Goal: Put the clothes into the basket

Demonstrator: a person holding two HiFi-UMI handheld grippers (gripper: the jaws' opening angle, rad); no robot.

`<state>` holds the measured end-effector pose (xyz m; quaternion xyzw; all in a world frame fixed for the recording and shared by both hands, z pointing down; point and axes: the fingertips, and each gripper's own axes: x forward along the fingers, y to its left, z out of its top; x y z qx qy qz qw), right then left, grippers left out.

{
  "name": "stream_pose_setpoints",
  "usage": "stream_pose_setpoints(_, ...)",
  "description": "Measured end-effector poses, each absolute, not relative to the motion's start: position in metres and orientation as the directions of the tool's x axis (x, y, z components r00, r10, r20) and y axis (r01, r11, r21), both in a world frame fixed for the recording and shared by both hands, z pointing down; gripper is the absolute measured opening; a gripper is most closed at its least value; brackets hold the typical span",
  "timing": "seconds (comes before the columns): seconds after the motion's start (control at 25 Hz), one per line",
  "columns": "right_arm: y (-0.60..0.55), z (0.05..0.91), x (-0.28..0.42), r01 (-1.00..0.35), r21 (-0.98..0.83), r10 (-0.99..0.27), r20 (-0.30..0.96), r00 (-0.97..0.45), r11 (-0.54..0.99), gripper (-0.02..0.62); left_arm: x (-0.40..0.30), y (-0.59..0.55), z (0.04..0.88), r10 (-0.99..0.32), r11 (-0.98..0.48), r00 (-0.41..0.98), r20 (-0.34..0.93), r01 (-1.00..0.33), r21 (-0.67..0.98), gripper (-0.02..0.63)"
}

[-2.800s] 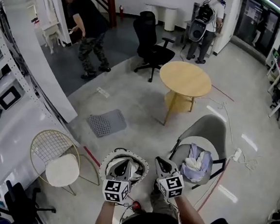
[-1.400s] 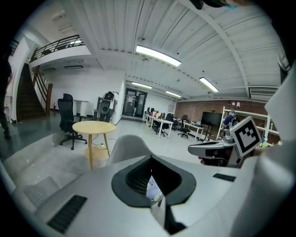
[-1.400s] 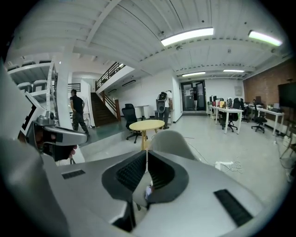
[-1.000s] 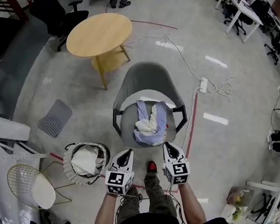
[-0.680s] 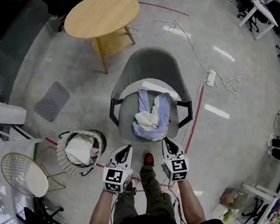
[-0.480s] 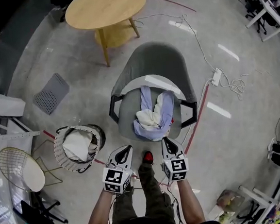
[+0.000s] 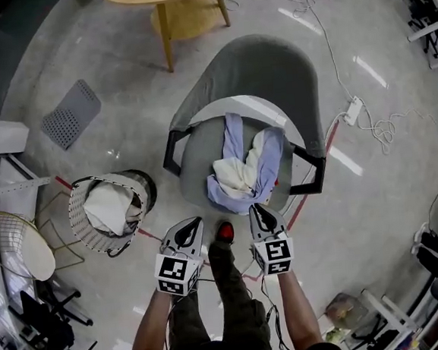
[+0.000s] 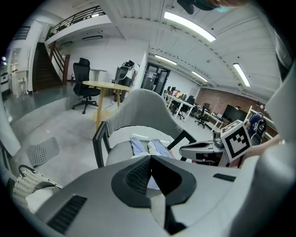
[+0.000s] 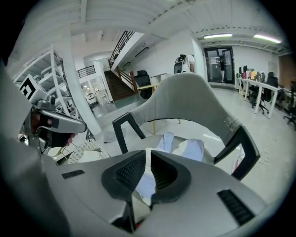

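A: Since both sets of jaws are pressed together w/ nothing btwn them, what's the worry?

B: Left gripper [image 7: 190, 224] & right gripper [image 7: 255, 210] hang just short of the seat edge, both empty. If they go in closed they'll only shove the clothes [image 7: 245, 172] at 12 o'clock, not grab them. They need to spread first, imo.

A: Clothes where exactly?

B: Blue-and-white heap on the seat of the grey chair [image 7: 259, 68], one part draped over the front lip. Pinch a corner only & the rest may trail or drop to the floor.

A: Basket?

B: Basket [image 7: 75, 213] at 9–10 o'clock on the floor, well apart from the chair, white cloth [image 7: 107, 207] already inside. The black armrest [image 7: 171, 150] sits btwn heap & basket, so fabric could snag there.

A: Anything else?

B: Red shoe [image 7: 225, 232] btwn the grippers, wire chair [image 7: 16, 245] past the basket, power strip [image 7: 353, 111] w/ cable at 2 o'clock. Trip risk, prob.
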<state>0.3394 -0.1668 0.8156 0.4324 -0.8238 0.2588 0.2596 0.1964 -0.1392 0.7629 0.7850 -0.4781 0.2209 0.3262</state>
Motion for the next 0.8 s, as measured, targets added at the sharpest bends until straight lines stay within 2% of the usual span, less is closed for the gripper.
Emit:
stream_pose_setpoints(0.12,-0.169,0.828,0.337,-0.832,-0.215,-0.552,0.660,-0.510,0.511,0.046,0.197,-0.140,0.773,-0.598,-0.314,0.443,0.668,-0.896,0.313,0.006)
stream_pose_setpoints(0.24,-0.171,0.844,0.331,-0.819,-0.249,-0.508,0.680,-0.528,0.518,0.180,0.195,-0.144,0.779,-0.599,-0.303,0.435,0.672,-0.900,0.313,0.006)
stream_pose_setpoints(0.44,-0.169,0.882,0.324,-0.807,-0.249,-0.427,0.744,-0.513,0.536,0.316,0.190,-0.145,0.786,-0.601,-0.278,0.420,0.680,-0.907,0.315,0.006)
stream_pose_setpoints(0.56,-0.166,0.904,0.325,-0.814,-0.243,-0.395,0.778,-0.489,0.528,0.341,0.186,-0.142,0.791,-0.601,-0.257,0.410,0.686,-0.912,0.320,0.006)
stream_pose_setpoints(0.8,-0.160,0.939,0.320,-0.820,-0.254,-0.354,0.807,-0.472,0.514,0.350,0.175,-0.131,0.812,-0.590,-0.223,0.397,0.703,-0.917,0.330,0.006)
